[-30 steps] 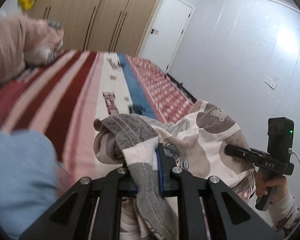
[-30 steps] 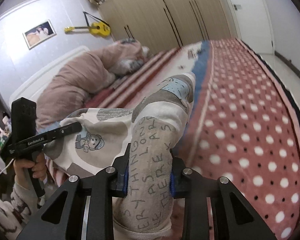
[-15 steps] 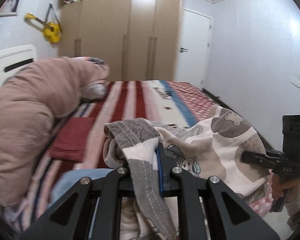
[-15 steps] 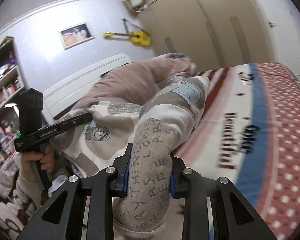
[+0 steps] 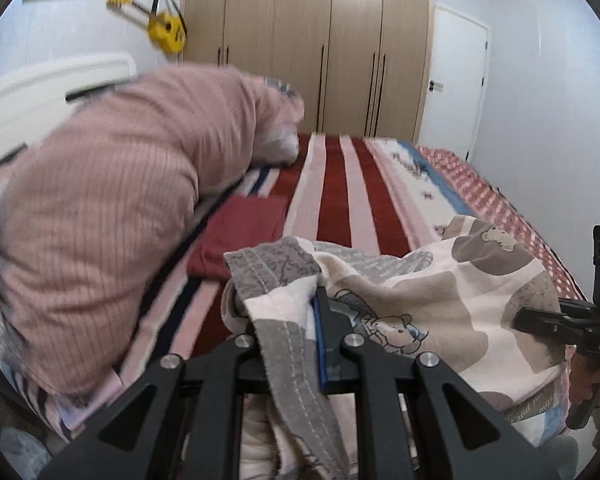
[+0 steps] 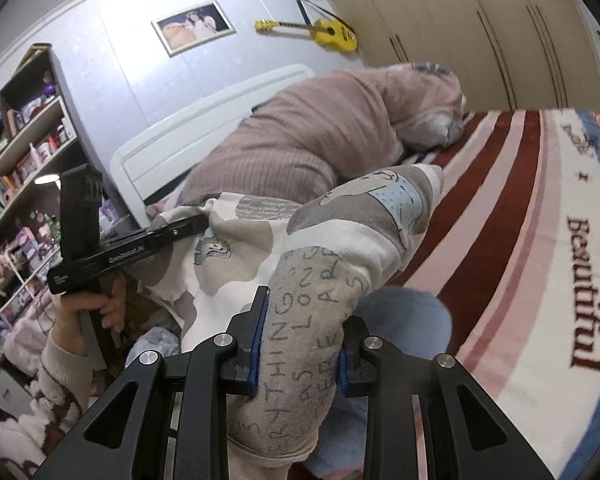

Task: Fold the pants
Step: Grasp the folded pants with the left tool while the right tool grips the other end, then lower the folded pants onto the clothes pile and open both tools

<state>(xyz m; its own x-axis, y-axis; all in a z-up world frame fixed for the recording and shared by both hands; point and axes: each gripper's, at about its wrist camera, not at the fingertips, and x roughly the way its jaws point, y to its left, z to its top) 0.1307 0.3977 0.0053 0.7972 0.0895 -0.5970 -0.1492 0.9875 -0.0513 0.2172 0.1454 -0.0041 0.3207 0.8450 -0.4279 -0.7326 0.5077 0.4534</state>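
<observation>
The pants [image 5: 440, 292] are cream with grey patches and bear prints, held up off the bed between both grippers. My left gripper [image 5: 300, 320] is shut on a grey-trimmed edge of the pants. My right gripper [image 6: 300, 344] is shut on a grey lettered band of the pants [image 6: 312, 312]. The right gripper also shows at the right edge of the left wrist view [image 5: 540, 320], clamped on the cloth. The left gripper shows in the right wrist view [image 6: 188, 226], clamped on the far end.
A striped red, pink and blue blanket [image 5: 340, 200] covers the bed. A pink duvet heap [image 5: 120, 200] lies at the left. A folded dark red cloth [image 5: 240, 236] and a folded light blue cloth [image 6: 404, 320] lie on the bed. Shelves [image 6: 16, 160] stand behind.
Both grippers have swung left with the pants still held, so the views now face the duvet heap and headboard instead of the bed's foot end.
</observation>
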